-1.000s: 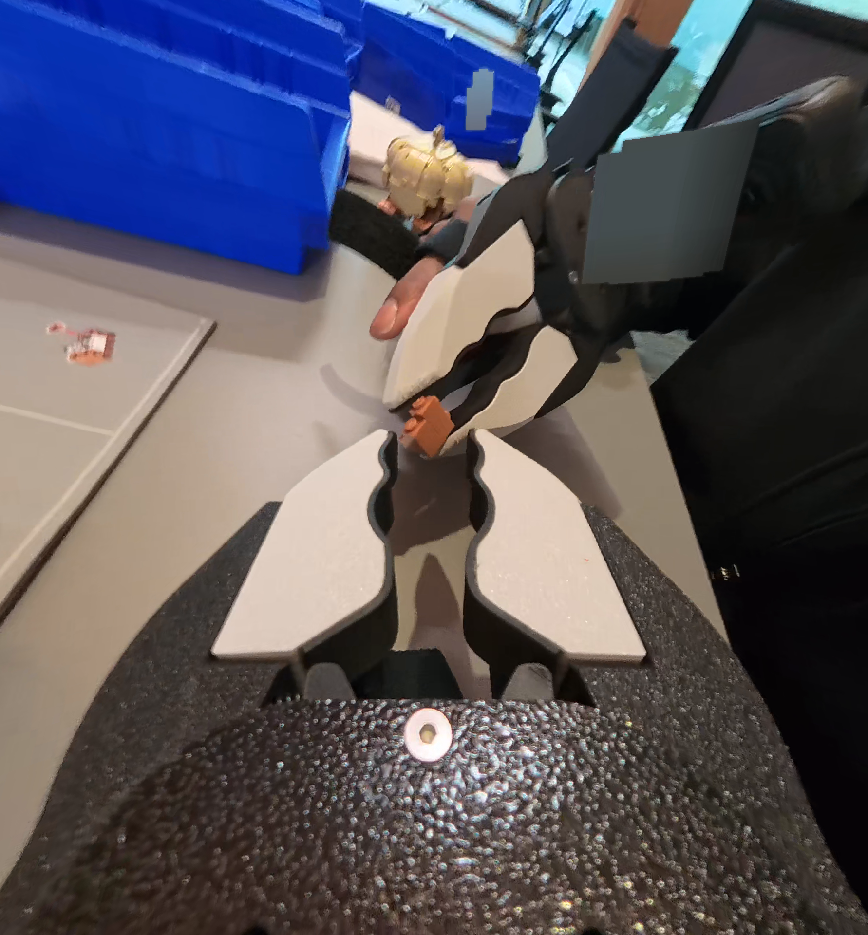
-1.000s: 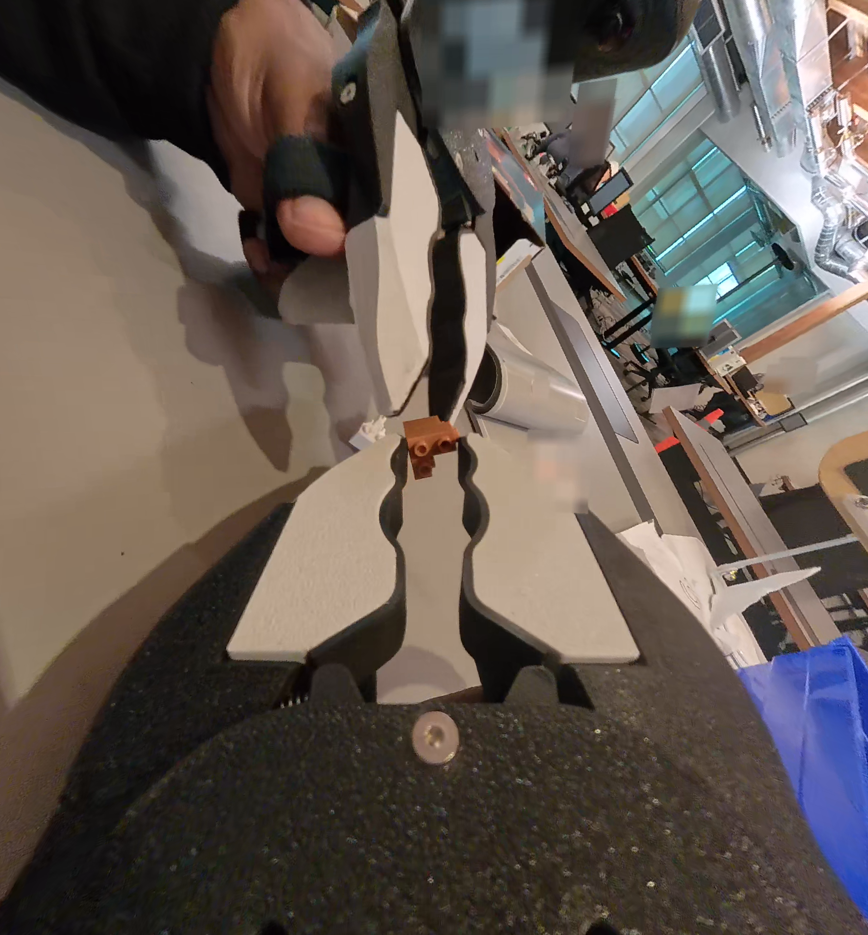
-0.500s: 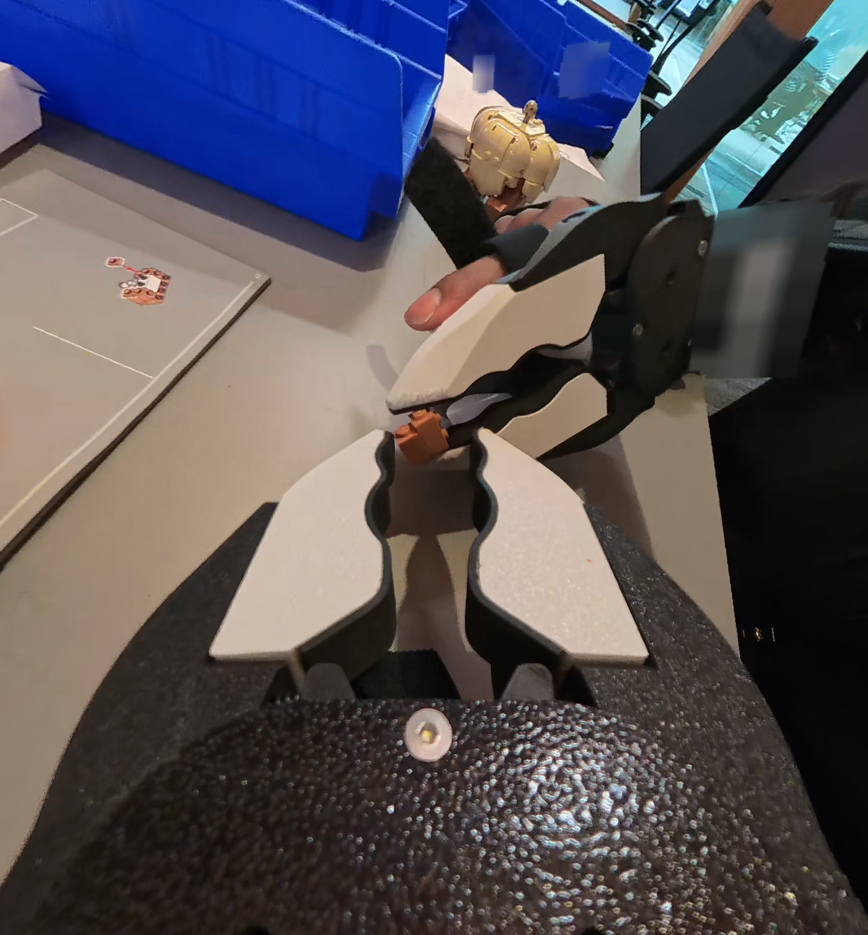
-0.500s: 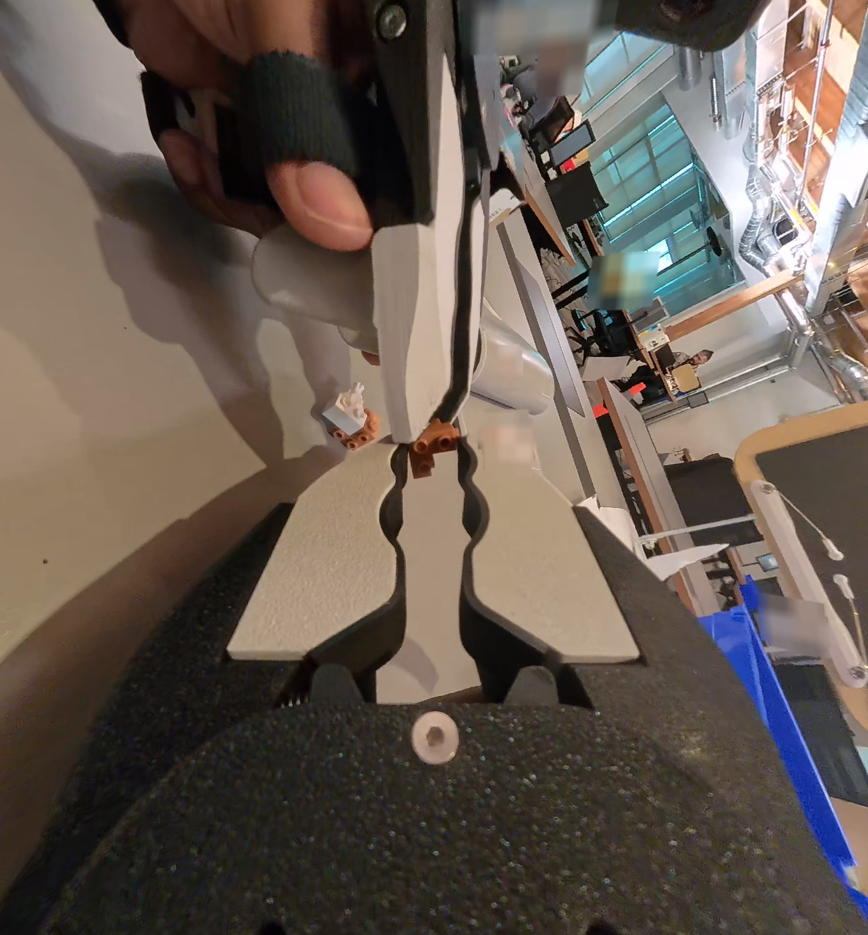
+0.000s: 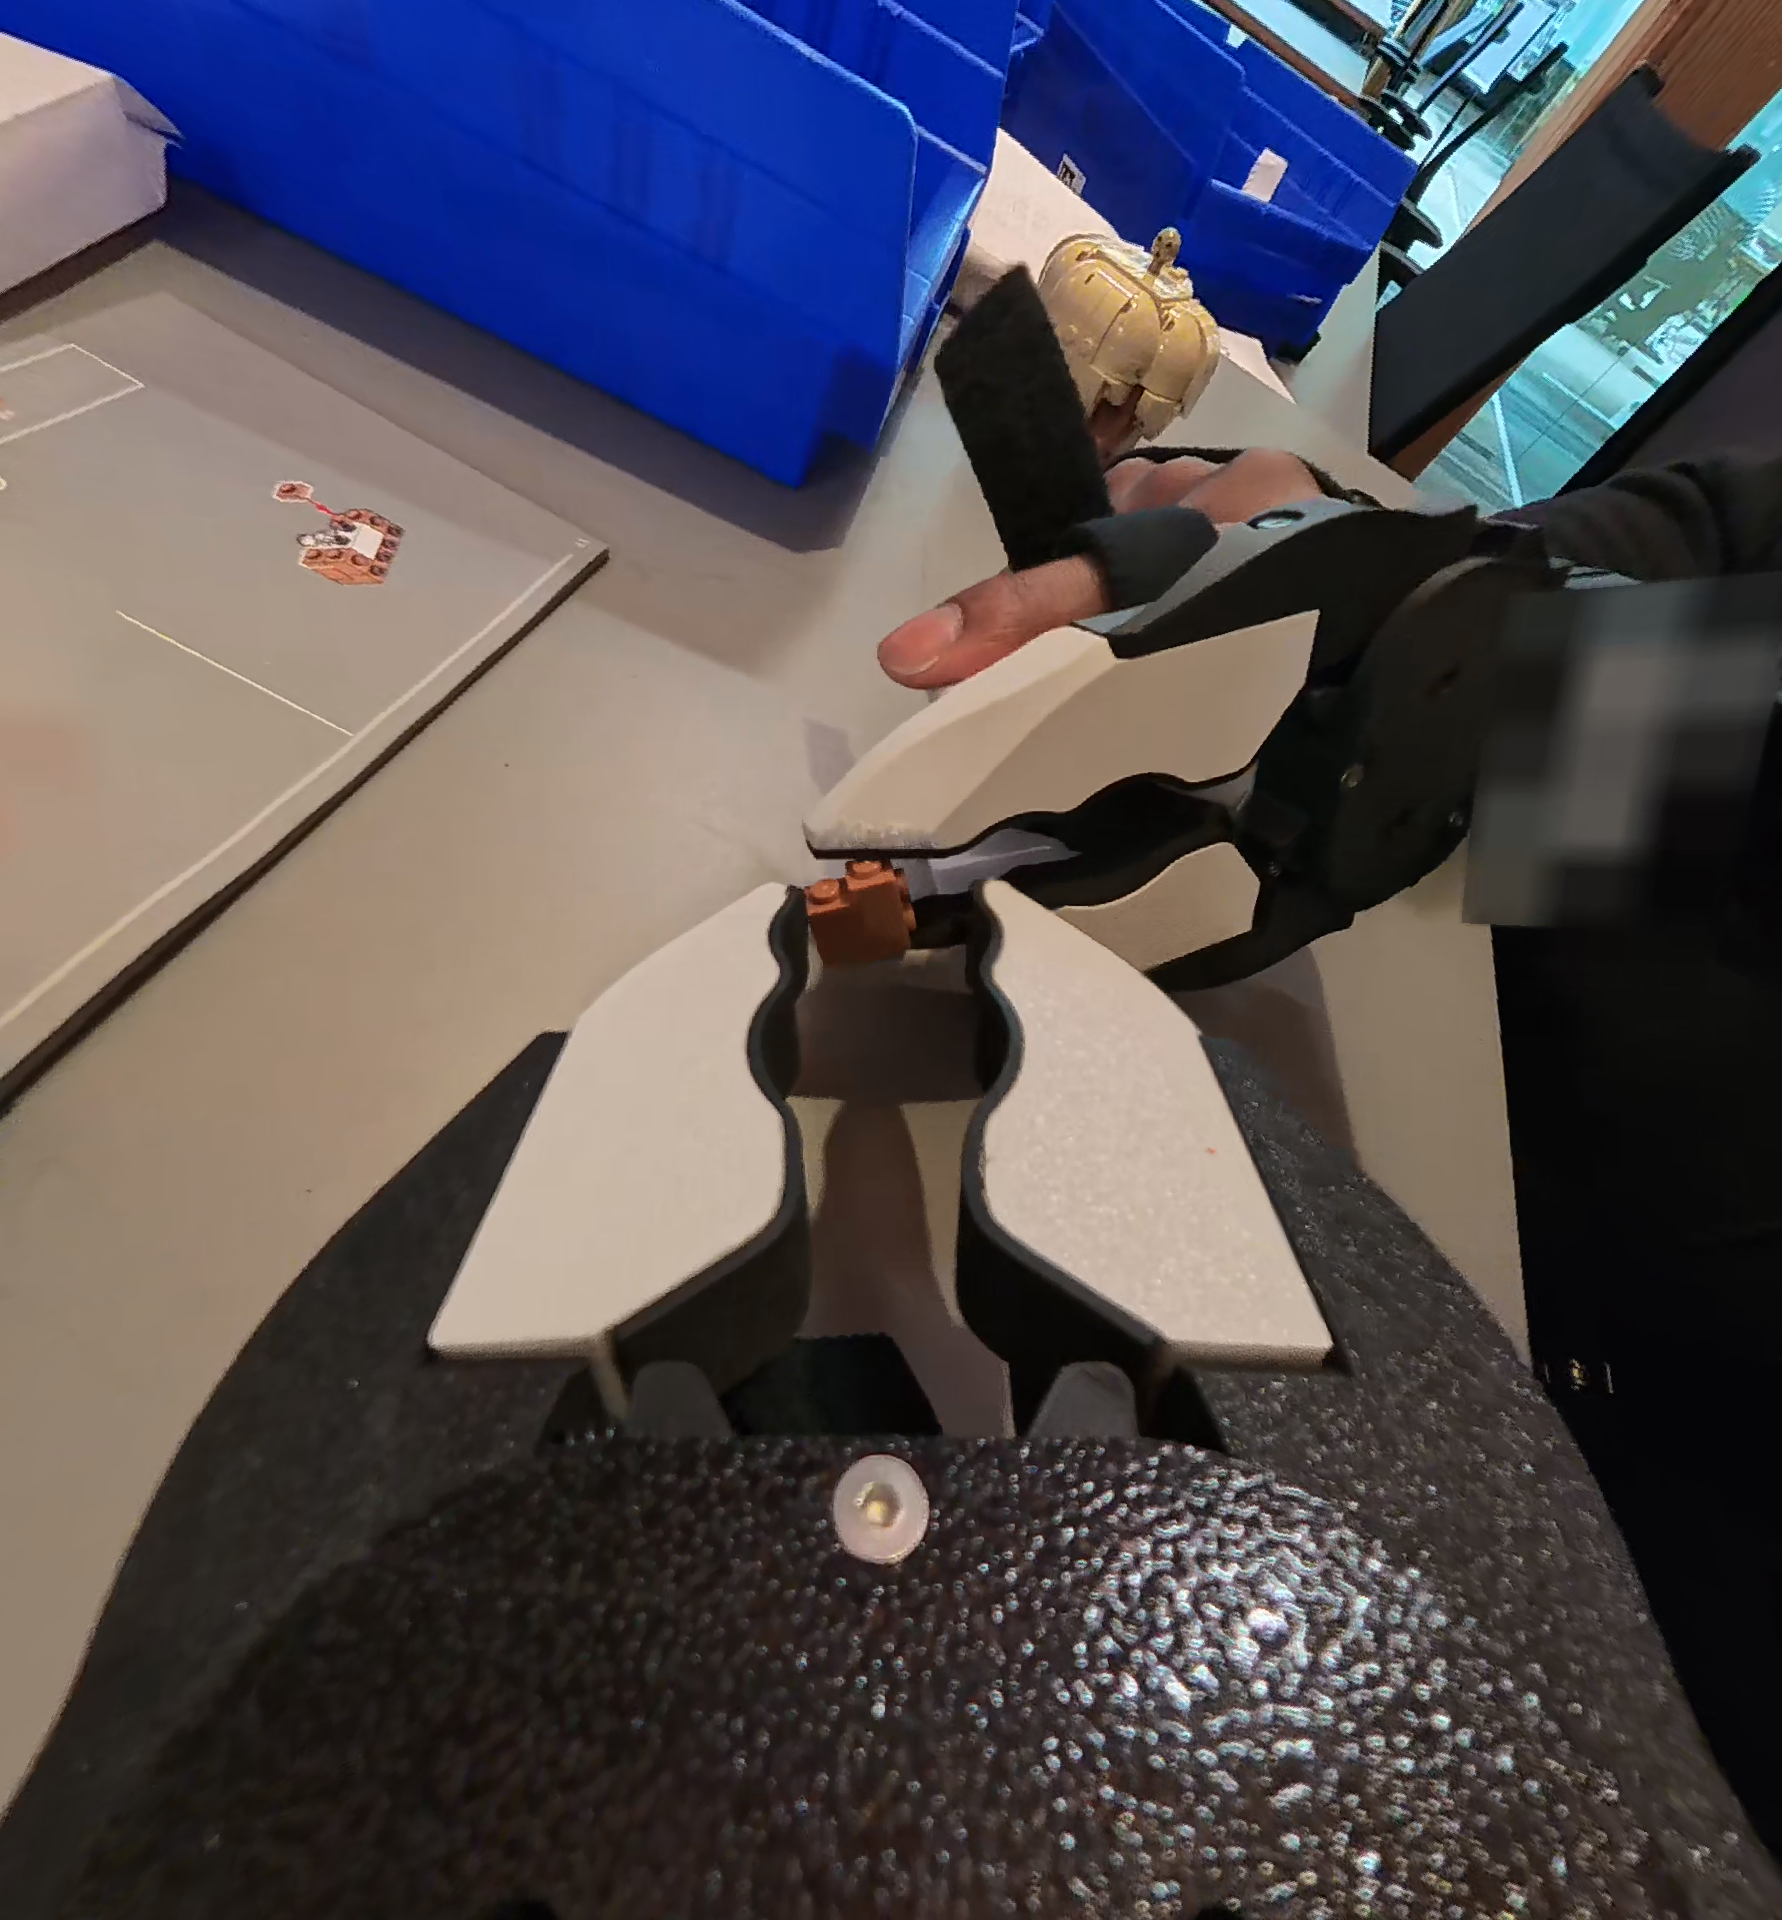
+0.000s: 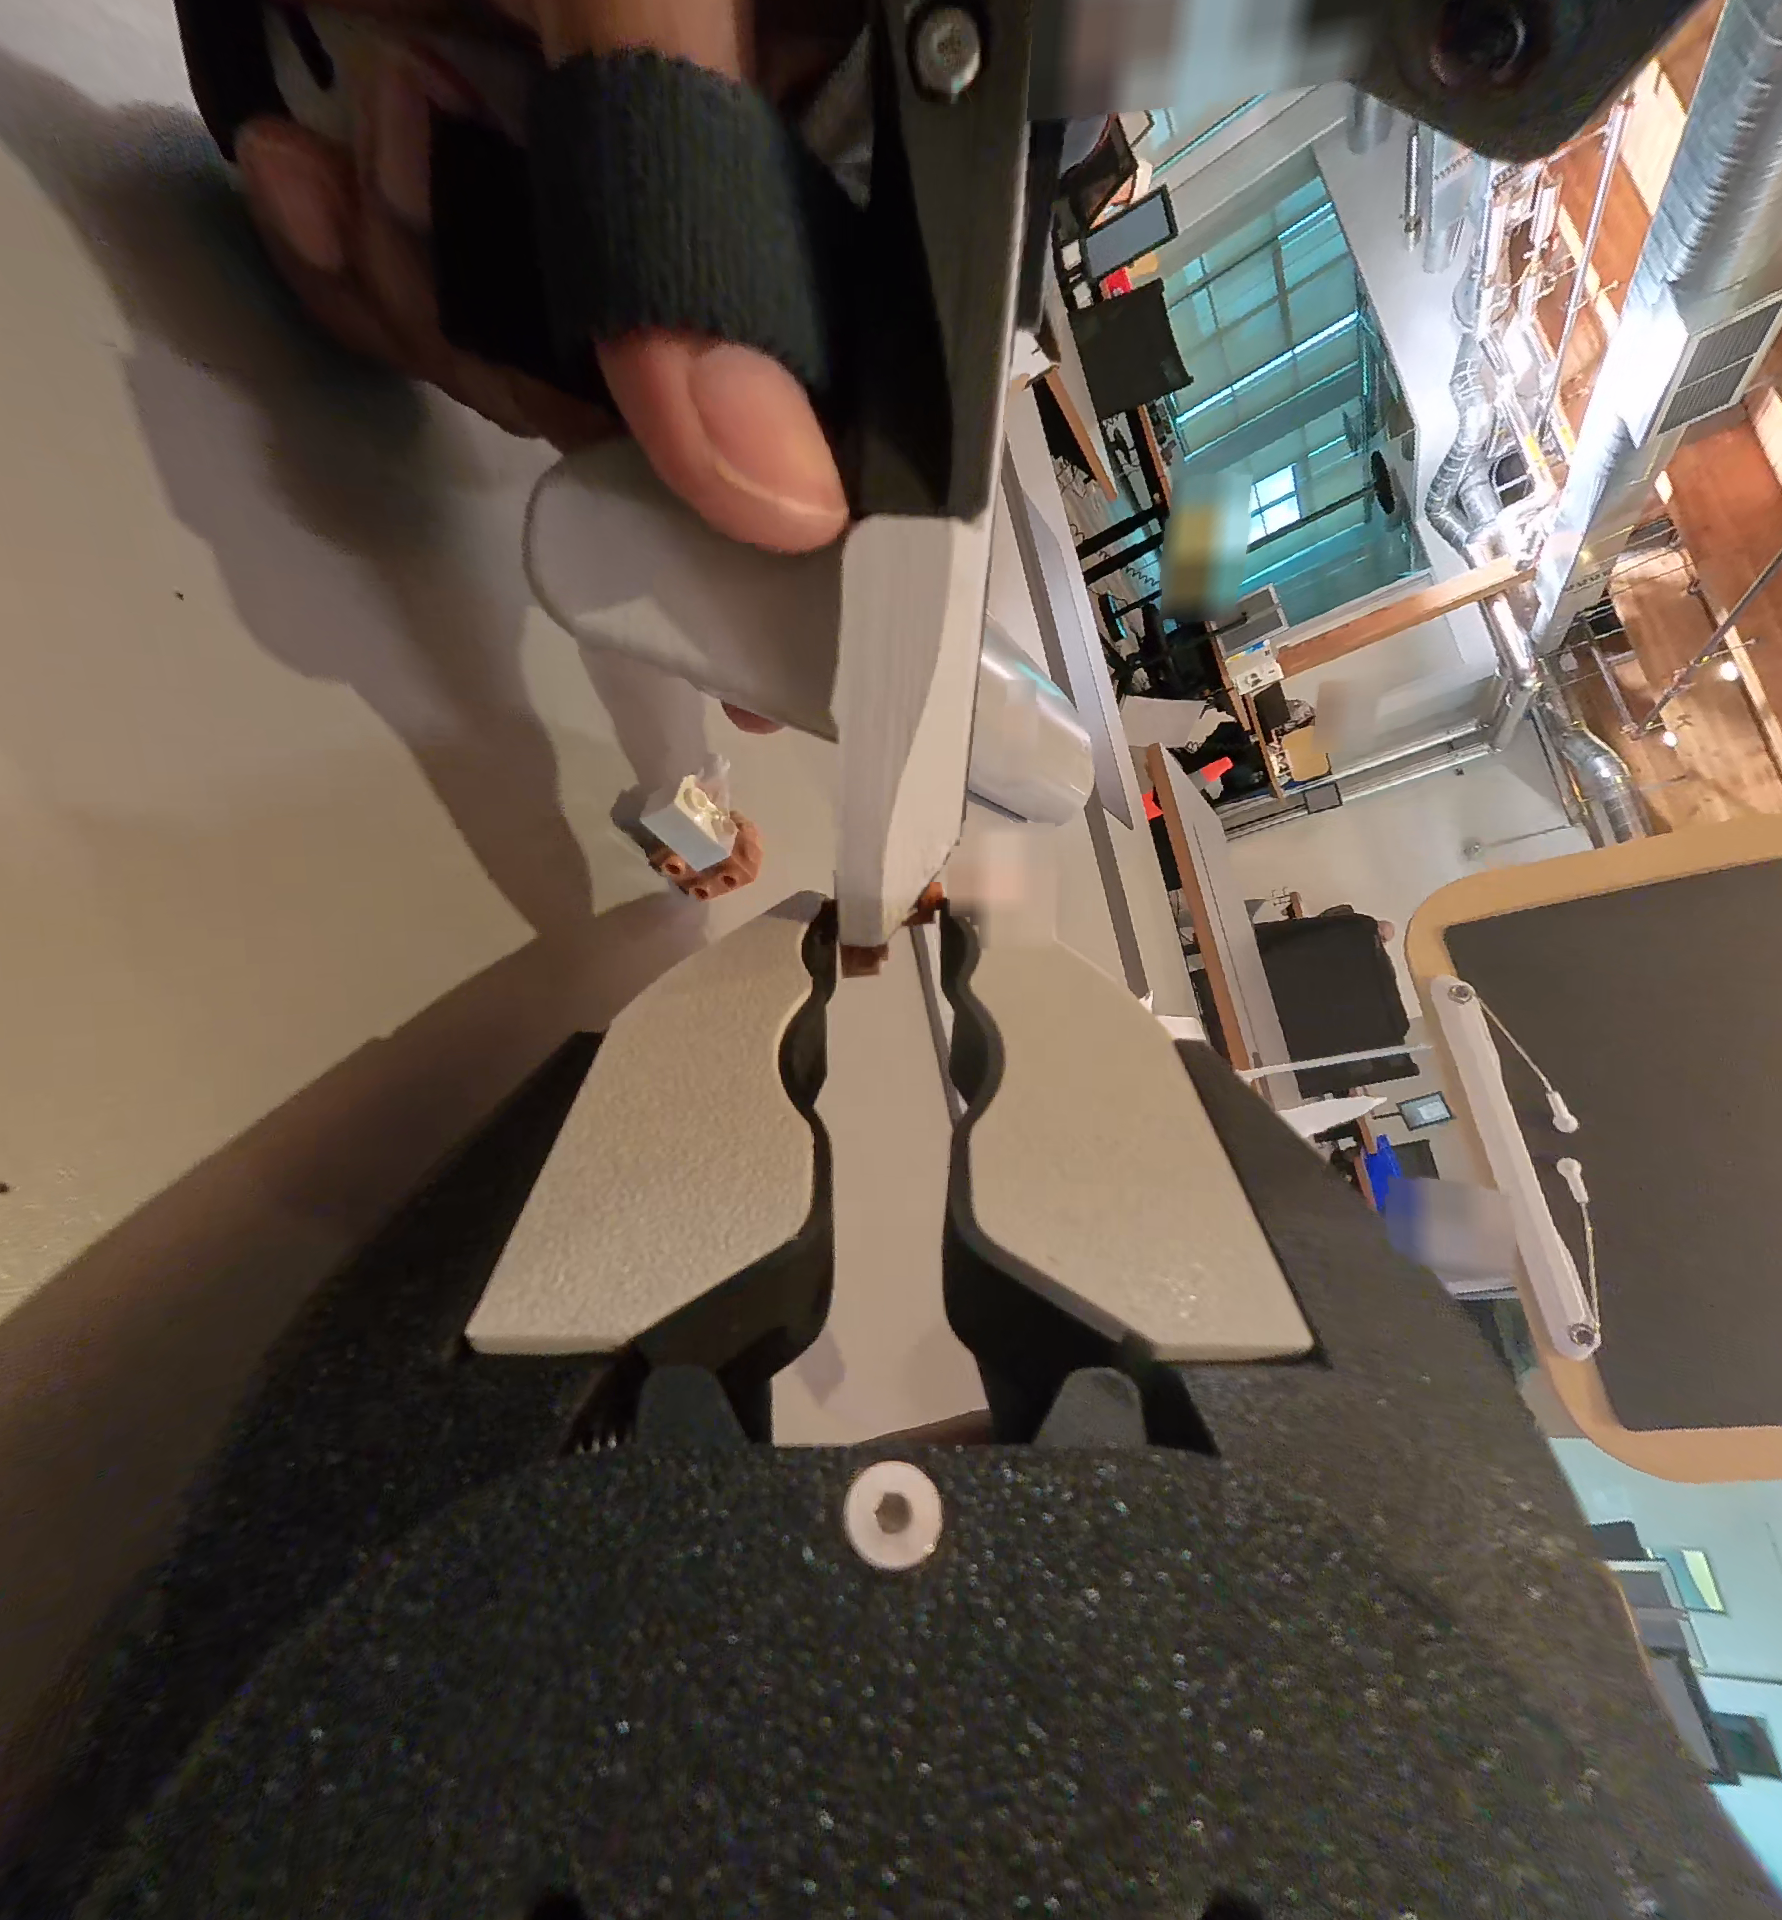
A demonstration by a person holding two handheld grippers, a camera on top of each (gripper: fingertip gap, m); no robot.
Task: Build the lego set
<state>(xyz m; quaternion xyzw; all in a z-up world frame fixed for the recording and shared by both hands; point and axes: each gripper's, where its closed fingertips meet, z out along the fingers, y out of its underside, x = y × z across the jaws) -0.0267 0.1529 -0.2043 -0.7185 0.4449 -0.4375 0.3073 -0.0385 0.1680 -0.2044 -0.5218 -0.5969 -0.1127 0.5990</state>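
Left wrist view: our right gripper (image 5: 871,883) pinches brown brick (image 5: 859,920) at fingertips. Our left gripper (image 5: 882,914) spread around it, left pad touching, right pad apart. We judge: centre brick before squeezing, keep studs level. Small brick assembly (image 6: 695,842) lies near on table (image 5: 554,831).

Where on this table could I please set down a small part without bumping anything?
The bare grey table between the booklet and the two tools is free, and so is the wide stretch left of the small brick model. It is crowded where both tools meet at the brown brick, and by the blue bins.
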